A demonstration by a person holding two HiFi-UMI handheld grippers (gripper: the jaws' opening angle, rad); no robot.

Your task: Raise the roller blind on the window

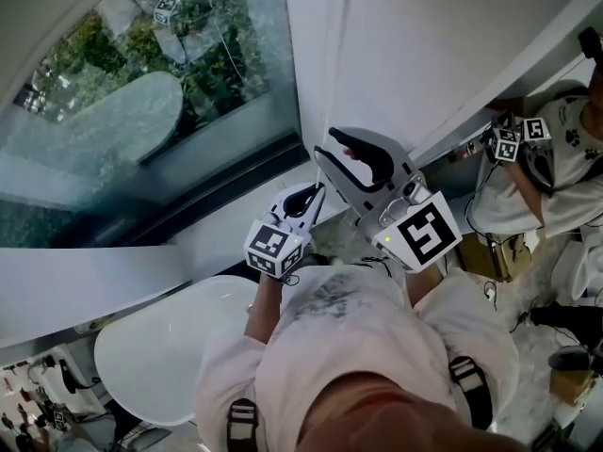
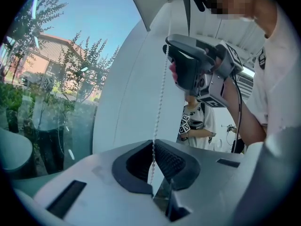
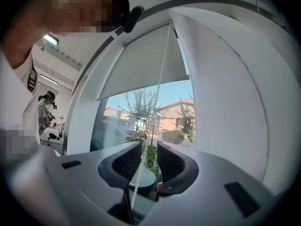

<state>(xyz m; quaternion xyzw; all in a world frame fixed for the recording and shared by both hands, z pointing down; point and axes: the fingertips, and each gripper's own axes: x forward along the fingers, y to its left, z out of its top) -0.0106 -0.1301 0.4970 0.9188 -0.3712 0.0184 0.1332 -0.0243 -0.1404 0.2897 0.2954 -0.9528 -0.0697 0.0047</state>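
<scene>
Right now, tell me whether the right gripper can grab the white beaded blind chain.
Probably yes: the white beaded chain hangs between the right gripper's open jaws, with nothing in the way. The left gripper is clamped on it lower down.

The roller blind (image 3: 141,65) is pale grey-white, its bead chain (image 2: 160,98) white. Both the left gripper (image 2: 153,160) and right gripper (image 3: 149,160) are light grey with ribbed black jaws and black-and-white square markers on their cubes (image 1: 278,245).
</scene>
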